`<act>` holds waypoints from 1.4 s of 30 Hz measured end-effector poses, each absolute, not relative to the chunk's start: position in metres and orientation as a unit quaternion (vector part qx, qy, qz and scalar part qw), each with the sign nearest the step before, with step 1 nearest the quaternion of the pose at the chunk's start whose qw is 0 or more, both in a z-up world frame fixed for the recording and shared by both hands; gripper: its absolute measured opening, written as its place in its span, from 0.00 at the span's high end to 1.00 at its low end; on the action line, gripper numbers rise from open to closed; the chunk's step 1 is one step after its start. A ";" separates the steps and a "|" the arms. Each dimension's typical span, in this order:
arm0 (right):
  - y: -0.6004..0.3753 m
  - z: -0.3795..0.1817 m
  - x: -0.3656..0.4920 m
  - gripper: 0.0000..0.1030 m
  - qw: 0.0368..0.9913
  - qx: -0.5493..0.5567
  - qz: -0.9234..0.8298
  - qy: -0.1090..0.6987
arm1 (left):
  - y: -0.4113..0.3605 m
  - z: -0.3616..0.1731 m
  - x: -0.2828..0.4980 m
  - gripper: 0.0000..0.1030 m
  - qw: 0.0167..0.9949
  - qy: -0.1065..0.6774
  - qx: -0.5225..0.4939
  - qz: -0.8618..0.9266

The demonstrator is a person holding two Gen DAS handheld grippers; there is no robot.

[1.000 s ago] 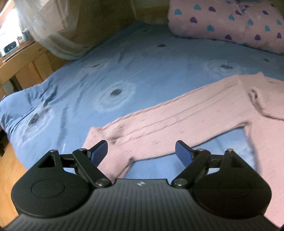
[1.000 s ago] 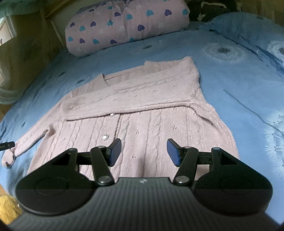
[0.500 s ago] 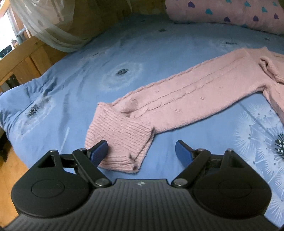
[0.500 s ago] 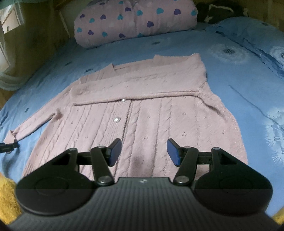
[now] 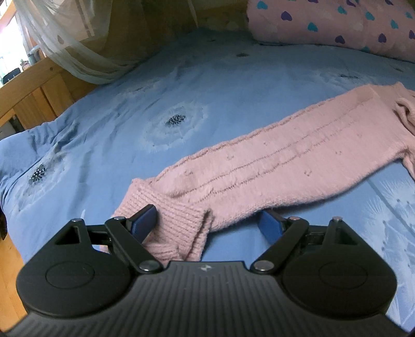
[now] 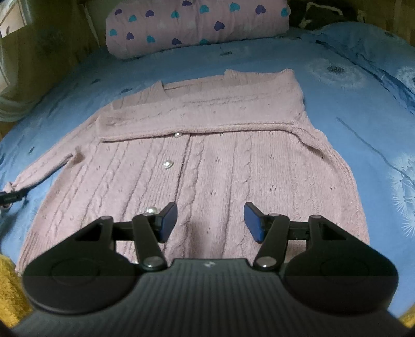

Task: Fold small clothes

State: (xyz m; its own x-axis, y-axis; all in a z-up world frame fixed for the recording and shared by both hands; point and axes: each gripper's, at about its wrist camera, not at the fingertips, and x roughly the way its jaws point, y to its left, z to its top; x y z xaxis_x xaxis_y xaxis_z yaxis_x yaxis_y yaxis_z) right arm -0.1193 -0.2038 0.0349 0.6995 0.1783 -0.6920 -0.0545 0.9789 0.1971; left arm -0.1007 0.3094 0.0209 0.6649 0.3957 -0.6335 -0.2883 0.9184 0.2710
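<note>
A pink knit cardigan (image 6: 207, 160) lies flat on the blue bed, buttons up. Its right sleeve (image 6: 202, 114) is folded across the chest. Its left sleeve (image 5: 285, 155) stretches out sideways over the sheet. My left gripper (image 5: 207, 223) is open, with the sleeve's ribbed cuff (image 5: 171, 228) lying between its fingers. My right gripper (image 6: 210, 223) is open and empty, hovering over the cardigan's lower front near the hem. The left gripper's tip shows small at the cuff in the right wrist view (image 6: 10, 198).
The blue bedsheet (image 5: 168, 121) has dandelion prints. A pink pillow with hearts (image 6: 197, 23) lies at the head of the bed. A wooden bed frame (image 5: 31, 88) and white netting (image 5: 77, 51) are at the left. A yellow cloth (image 6: 7, 290) is at the near edge.
My left gripper has moved forward and down to the cuff, which now sits between its open fingers. My right gripper has moved closer over the cardigan's lower front.
</note>
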 end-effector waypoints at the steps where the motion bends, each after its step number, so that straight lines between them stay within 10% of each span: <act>1: -0.204 0.034 -0.119 0.43 0.918 0.081 0.063 0.383 | 0.310 0.021 -0.099 0.15 0.909 0.364 0.074 0.189; 8: -0.204 0.029 -0.115 0.43 0.915 0.087 0.062 0.390 | 0.309 0.021 -0.085 0.16 0.909 0.360 0.086 0.191; 13: -0.201 0.025 -0.115 0.43 0.913 0.084 0.066 0.395 | 0.311 0.019 -0.082 0.57 0.916 0.349 0.072 0.183; 19: -0.202 0.022 -0.114 0.43 0.913 0.087 0.066 0.394 | 0.315 0.026 -0.089 0.83 0.924 0.333 0.044 0.183; 42: -0.212 0.052 -0.076 0.43 0.930 0.043 0.101 0.351 | 0.191 0.168 -0.073 0.88 0.980 0.169 -0.091 0.047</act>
